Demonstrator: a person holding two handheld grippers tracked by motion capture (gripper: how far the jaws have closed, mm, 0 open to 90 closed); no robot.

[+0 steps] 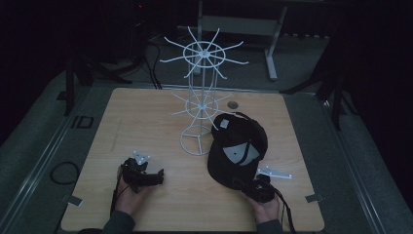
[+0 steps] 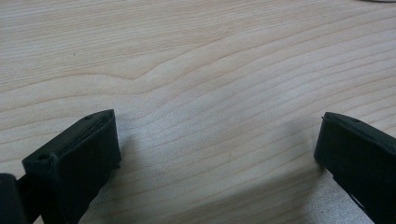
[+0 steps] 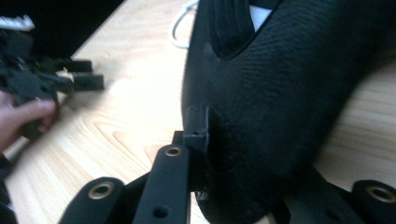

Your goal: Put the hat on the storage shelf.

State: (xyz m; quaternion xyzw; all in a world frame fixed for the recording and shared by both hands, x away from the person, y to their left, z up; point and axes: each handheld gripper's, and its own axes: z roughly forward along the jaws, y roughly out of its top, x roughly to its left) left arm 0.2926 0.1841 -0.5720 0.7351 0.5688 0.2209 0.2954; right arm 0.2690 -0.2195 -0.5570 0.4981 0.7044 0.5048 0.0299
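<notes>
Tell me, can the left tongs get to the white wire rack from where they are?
Probably yes. The left tongs rest open on the table, holding nothing, and bare wood lies between them and the white wire rack. The black cap sits on the rack's other side, out of the way.

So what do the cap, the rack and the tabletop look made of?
Cap: black woven fabric, matte; the weave texture shows in the right gripper view. Rack: thin white wire, probably coated metal. Tabletop: pale wood or wood-look laminate, smooth, with visible grain lines.
</notes>
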